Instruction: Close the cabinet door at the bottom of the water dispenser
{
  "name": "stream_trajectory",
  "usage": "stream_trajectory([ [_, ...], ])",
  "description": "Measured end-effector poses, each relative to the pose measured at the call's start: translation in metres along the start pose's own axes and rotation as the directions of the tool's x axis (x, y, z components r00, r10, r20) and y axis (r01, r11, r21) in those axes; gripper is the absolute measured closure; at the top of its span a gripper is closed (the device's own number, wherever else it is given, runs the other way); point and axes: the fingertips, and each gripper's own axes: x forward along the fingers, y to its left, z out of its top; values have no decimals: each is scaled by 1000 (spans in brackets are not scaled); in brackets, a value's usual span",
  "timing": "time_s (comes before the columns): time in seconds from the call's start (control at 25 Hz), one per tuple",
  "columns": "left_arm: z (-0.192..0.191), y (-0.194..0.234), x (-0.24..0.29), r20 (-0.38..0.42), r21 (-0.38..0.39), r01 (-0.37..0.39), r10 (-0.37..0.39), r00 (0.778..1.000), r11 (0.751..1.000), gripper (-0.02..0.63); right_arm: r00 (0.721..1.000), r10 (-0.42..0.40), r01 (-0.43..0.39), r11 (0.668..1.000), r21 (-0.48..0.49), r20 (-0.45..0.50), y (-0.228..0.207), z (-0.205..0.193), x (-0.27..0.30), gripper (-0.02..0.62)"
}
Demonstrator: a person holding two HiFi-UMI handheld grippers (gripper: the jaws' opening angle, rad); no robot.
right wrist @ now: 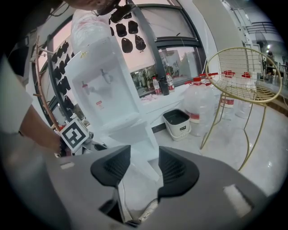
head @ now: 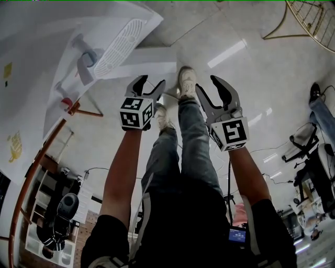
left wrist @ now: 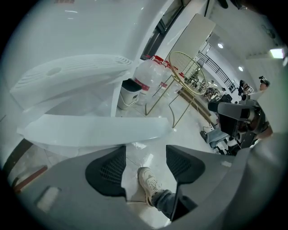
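Cabinet door (left wrist: pixel 90 130) beyond left gripper (left wrist: pixel 146 152), seemingly apart

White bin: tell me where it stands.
In the right gripper view, the white bin stands on the floor right of the water dispenser, beside a large water bottle.

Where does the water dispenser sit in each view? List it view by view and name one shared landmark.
Head view: the water dispenser is at upper left, seen from above.
Left gripper view: the water dispenser fills the upper left.
Right gripper view: the water dispenser stands left of centre, taps facing the camera.
Shared landmark: the gold wire chair, top right in the head view, upper centre in the left gripper view, right in the right gripper view.
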Motion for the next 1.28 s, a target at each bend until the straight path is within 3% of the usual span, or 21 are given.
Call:
stream_trajectory([
  [1.28,61,15,27,34,17,-33,32,999,999,316,1000,-11,11,1000,28,-12,-39,20,25,408],
])
